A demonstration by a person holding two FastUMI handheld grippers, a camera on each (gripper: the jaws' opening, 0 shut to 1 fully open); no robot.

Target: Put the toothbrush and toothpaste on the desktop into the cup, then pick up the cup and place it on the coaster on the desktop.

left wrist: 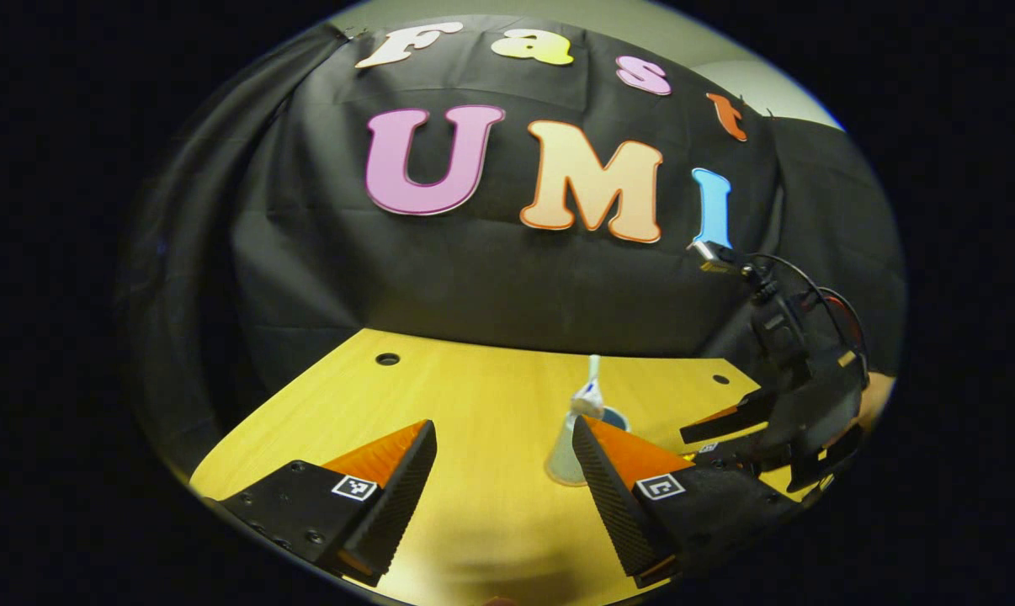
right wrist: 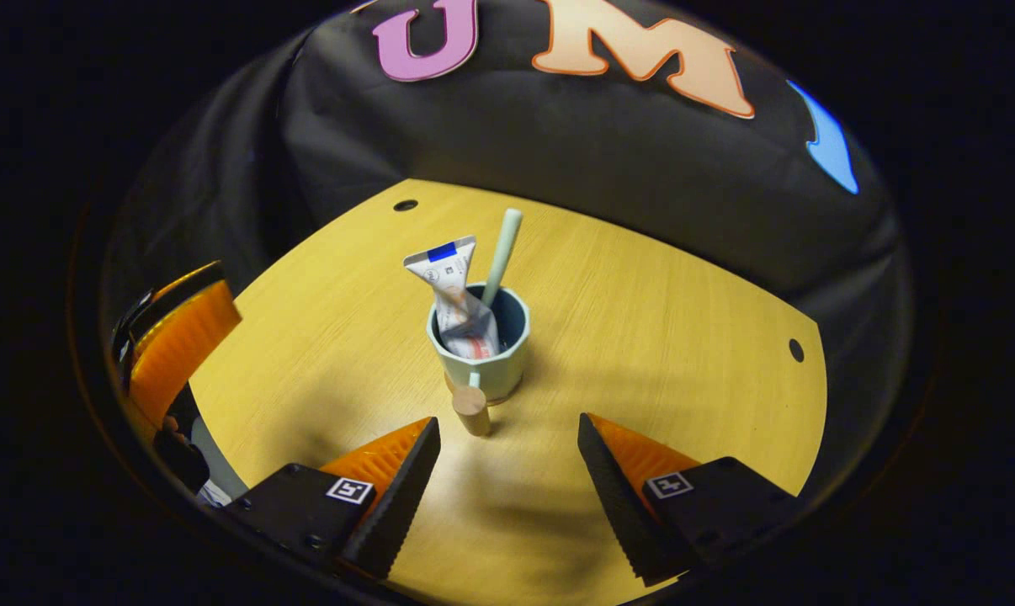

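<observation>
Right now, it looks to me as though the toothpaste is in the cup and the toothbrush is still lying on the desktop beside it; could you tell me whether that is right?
Not quite. The toothpaste is in the cup, but the toothbrush is not on the desktop: it stands in the cup too, beside the toothpaste, its handle sticking up above the rim. The right gripper view shows it.

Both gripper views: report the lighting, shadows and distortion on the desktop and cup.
Right gripper view: fisheye bows the desktop edge; the cup is sharp and evenly lit, soft shadow to its right; the open right gripper shadows the wood below. Left gripper view: the cup is partly hidden by a finger; the near desktop looks dim.
</observation>
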